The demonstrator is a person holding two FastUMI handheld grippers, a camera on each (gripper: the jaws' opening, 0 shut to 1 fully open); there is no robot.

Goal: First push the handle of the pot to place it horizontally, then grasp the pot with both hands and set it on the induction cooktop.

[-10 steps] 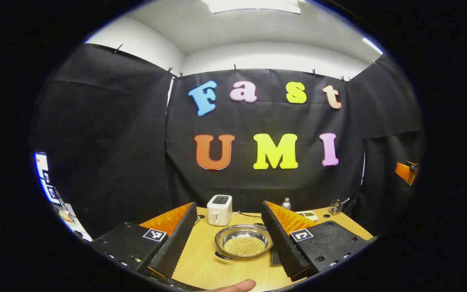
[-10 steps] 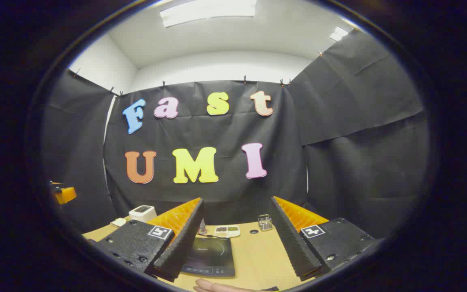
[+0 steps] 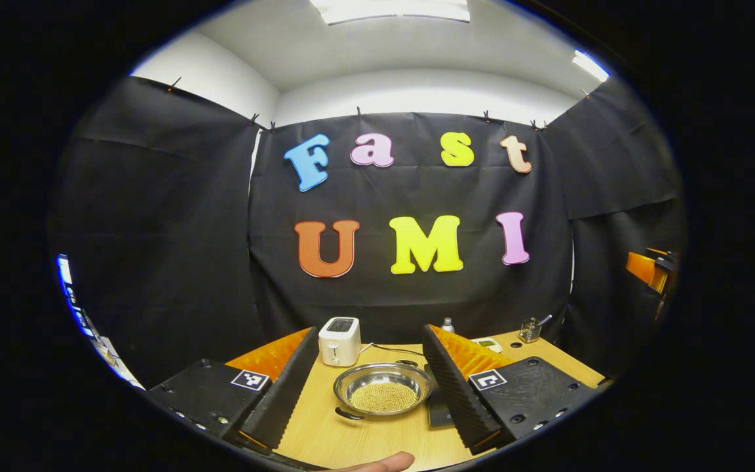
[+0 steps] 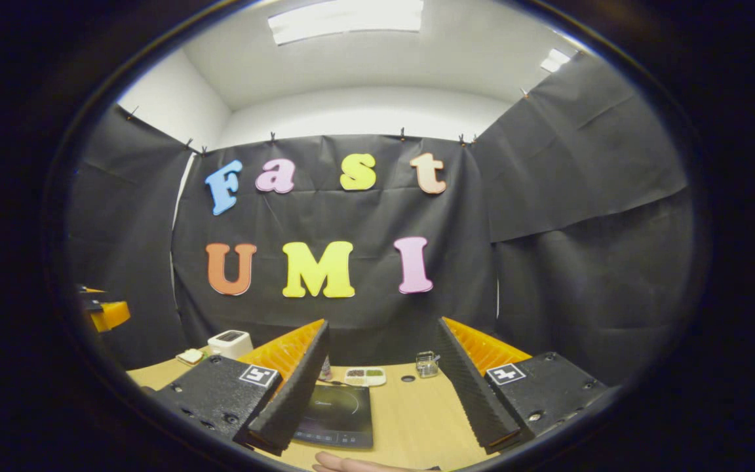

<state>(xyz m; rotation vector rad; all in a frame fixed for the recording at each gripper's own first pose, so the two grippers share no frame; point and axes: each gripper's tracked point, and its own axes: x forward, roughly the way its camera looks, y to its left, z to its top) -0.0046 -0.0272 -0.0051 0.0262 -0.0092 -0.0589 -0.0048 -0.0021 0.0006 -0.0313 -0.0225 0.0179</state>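
A shallow steel pot [image 3: 383, 396] holding yellowish grains sits on the wooden table [image 3: 345, 436], a dark handle [image 3: 347, 414] at its near-left rim. My left gripper [image 3: 371, 367] hangs open above and in front of it, nothing between its fingers. Part of the black induction cooktop [image 3: 440, 415] shows just right of the pot, behind the right finger. In the right gripper view the cooktop [image 4: 337, 415] lies flat on the table, and my right gripper [image 4: 381, 367] stands open above its near edge, empty.
A white toaster [image 3: 339, 341] stands behind the pot, with a small bottle [image 3: 447, 325] and a utensil holder [image 3: 530, 330] at the back. A divided dish [image 4: 364, 376] and a small glass holder [image 4: 426, 364] lie beyond the cooktop. A fingertip [image 3: 377, 463] shows at the bottom.
The left gripper view has swung slightly right and back, so the pot and toaster sit a little left and smaller. The right gripper view has tilted slightly. Both grippers stay open.
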